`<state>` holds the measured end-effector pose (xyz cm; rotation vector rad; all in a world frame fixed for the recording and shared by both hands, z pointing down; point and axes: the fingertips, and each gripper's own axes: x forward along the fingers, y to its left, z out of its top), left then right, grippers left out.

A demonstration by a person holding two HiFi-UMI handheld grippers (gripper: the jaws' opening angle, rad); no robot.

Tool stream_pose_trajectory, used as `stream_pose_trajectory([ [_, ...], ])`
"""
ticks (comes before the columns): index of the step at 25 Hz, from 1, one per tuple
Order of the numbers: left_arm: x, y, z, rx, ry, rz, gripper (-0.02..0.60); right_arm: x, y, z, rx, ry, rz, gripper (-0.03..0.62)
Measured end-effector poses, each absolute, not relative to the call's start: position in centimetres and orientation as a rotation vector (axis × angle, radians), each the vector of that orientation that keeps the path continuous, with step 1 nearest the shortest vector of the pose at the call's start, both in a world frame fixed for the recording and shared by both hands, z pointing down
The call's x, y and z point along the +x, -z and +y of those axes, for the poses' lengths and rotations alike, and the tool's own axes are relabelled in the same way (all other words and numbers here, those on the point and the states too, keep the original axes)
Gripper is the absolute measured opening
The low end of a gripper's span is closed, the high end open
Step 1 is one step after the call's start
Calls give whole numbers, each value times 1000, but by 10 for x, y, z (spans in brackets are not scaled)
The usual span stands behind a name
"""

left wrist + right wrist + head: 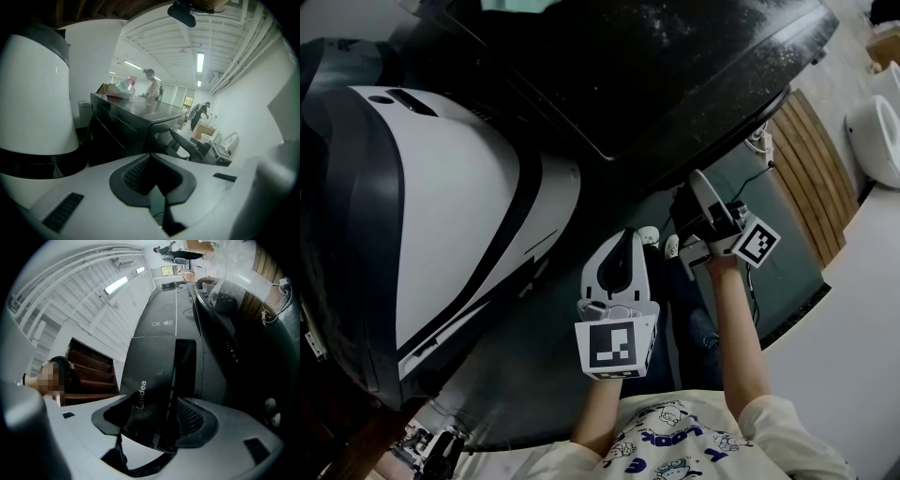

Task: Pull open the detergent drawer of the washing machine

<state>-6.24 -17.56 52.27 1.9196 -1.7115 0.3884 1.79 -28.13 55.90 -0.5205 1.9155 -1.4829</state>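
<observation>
The black washing machine (pixel 656 66) fills the top of the head view, and its front runs away from me in the right gripper view (pixel 164 329). A dark drawer front (pixel 154 394) with pale lettering and a black recessed strip stands between my right gripper's (pixel 150 427) jaws. They are spread wide, and I see no pad pressing on it. In the head view the right gripper (pixel 701 183) reaches up to the machine's front edge, which hides the drawer. My left gripper (pixel 622 242) hangs lower and left, away from the machine. Its jaws (pixel 157 190) are closed to a narrow slit with nothing in them.
A big white and dark-grey appliance (pixel 441 206) stands close on the left (pixel 33 93). A wooden slatted panel (pixel 811 169), a white basin (pixel 877 131) and a cable with a plug (pixel 759 145) are on the right. People (pixel 152 89) stand far off behind a dark counter (pixel 131 112).
</observation>
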Motion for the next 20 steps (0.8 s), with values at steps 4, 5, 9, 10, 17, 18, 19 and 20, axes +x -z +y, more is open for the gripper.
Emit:
stream_pose_trajectory([
  [4,-61,-520,-179,1919,-337,-1737,14,18,-554,-283,-453,1464,1910,255],
  [5,-60,-520,-179,1921,-347,-1732,14,18,-553,-283,-438,1462,1906,255],
  [9,-57,-529,-170,1919,-446,-1679,14,20,-554,-285,-411,1476,1852,256],
  [10,-57,-529,-169,1918,-448,-1678,14,21,-555,-286,-406,1481,1828,256],
  [17,-57,-525,-167,1907,-432,-1688,14,26,-558,-287,-393,1466,1743,225],
  [18,-56,-525,-167,1908,-427,-1689,14,26,-558,-286,-391,1465,1740,224],
  [19,-57,-524,-168,1909,-425,-1690,14,27,-558,-286,-388,1465,1738,221],
  [20,-56,-524,-168,1910,-423,-1690,14,27,-558,-286,-384,1467,1736,219],
])
